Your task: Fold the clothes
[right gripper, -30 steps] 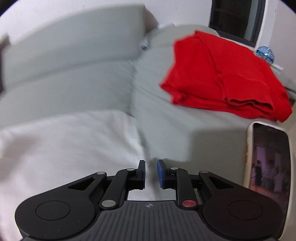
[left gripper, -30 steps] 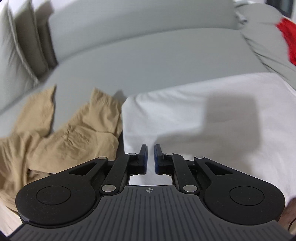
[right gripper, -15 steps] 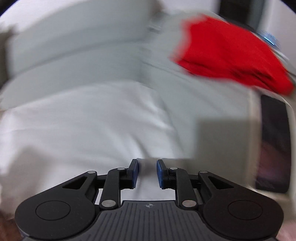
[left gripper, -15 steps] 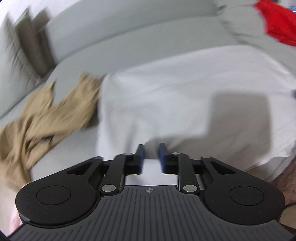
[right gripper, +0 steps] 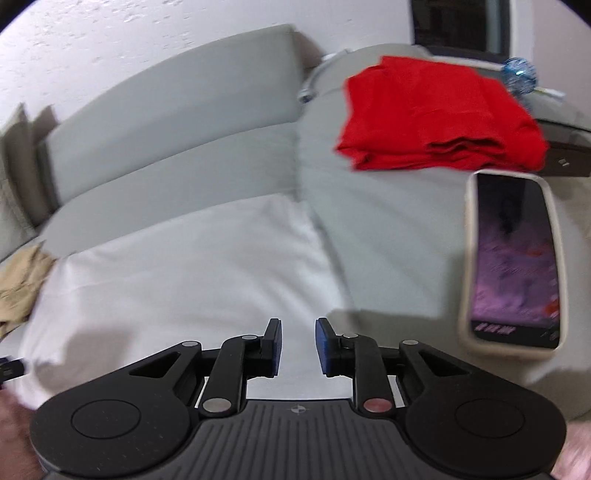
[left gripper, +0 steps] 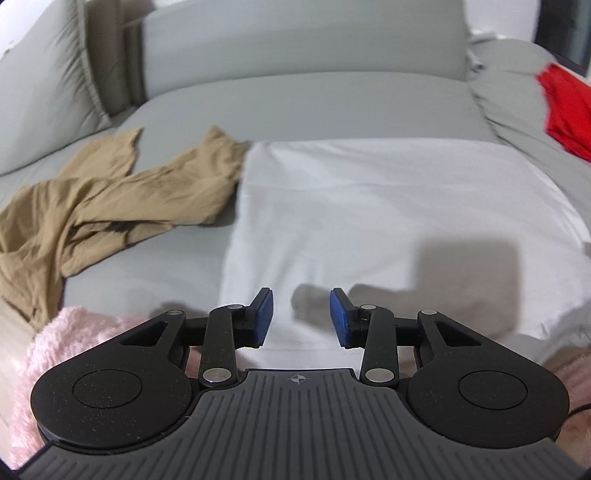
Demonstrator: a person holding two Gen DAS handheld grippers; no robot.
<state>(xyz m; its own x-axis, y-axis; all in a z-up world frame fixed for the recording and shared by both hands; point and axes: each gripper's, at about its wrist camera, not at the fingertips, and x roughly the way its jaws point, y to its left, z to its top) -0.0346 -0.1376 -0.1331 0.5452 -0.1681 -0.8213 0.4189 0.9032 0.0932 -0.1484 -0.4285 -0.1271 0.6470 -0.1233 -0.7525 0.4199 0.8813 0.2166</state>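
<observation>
A white garment [left gripper: 388, 206] lies flat as a folded rectangle on the grey sofa seat [left gripper: 295, 107]; it also shows in the right wrist view [right gripper: 192, 273]. My left gripper [left gripper: 301, 317] is open and empty, above the garment's near edge. My right gripper [right gripper: 297, 347] is open and empty, above the garment's near right corner. A crumpled tan garment [left gripper: 103, 199] lies left of the white one, and its edge shows in the right wrist view [right gripper: 20, 284]. A folded red garment [right gripper: 439, 114] sits on the sofa's right part, also seen in the left wrist view [left gripper: 567, 110].
A phone in a pale case [right gripper: 513, 262], screen lit, lies on the seat right of my right gripper. Pink fluffy fabric [left gripper: 40, 354] is at the lower left by my left gripper. Grey back cushions [right gripper: 177, 107] rise behind. A dark window [right gripper: 458, 26] is at the top right.
Both grippers have opened from nearly shut and pulled back toward the white garment's near edge. The garment lies released on the seat.
</observation>
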